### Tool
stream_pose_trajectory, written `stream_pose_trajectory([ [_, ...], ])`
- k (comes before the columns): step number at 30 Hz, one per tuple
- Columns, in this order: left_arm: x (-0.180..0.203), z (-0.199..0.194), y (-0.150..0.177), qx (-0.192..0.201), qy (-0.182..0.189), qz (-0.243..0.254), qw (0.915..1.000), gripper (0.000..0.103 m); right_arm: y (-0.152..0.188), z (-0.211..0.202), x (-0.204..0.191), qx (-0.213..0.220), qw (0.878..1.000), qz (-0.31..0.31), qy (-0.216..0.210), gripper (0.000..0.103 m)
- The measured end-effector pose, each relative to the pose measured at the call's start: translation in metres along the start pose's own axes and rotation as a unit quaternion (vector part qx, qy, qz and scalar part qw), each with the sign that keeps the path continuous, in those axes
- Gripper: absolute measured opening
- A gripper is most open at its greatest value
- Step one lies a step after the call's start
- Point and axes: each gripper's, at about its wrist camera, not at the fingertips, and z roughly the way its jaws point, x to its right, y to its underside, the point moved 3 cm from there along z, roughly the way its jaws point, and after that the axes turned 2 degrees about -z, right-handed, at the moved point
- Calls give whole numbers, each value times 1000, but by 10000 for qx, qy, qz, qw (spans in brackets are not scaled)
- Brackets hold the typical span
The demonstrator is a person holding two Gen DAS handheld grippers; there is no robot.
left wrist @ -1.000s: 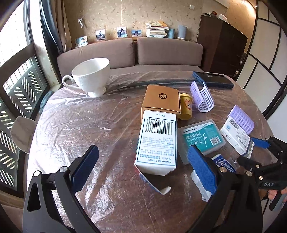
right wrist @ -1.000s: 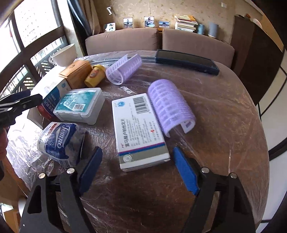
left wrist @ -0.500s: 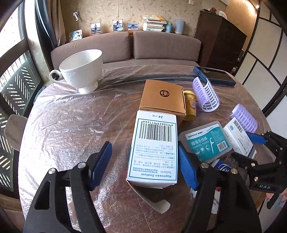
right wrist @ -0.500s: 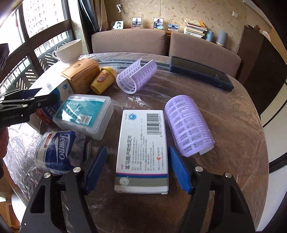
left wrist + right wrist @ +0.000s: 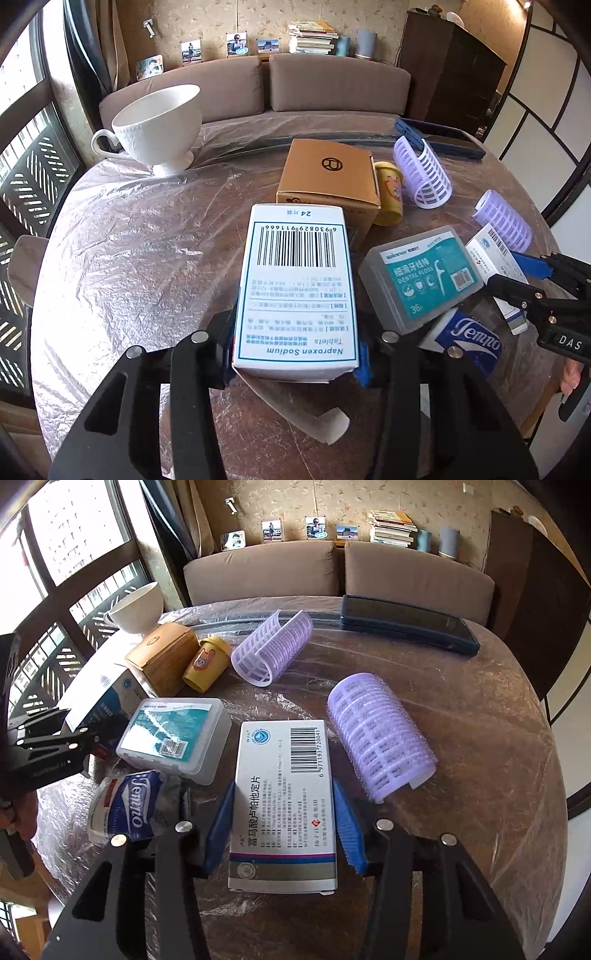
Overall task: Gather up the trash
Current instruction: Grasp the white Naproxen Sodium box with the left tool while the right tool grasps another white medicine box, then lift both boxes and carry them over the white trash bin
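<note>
Round surface under plastic wrap. Left tongs have just closed – pads clamped on the Naproxen box, nr the surface's front edge. Right tongs likewise just closed – gripping the white pill box beside a purple roller

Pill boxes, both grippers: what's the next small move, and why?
Probably lift both straight up. The left gripper has just closed onto the white pill box, pads against its sides; the right gripper likewise grips the second pill box. Both boxes seem to rest on the table, with the floss box crowding them.
</note>
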Motion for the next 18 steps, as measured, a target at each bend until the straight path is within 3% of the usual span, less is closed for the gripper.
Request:
stream_pose_trajectory([
  [9, -7, -16, 11, 24, 82, -524, 9986, 48, 4, -17, -4, 164, 9998, 52, 81, 50],
  [18, 0, -36, 19, 200, -209, -406, 9988, 48, 7, -34, -6, 304, 9995, 108, 64, 50],
])
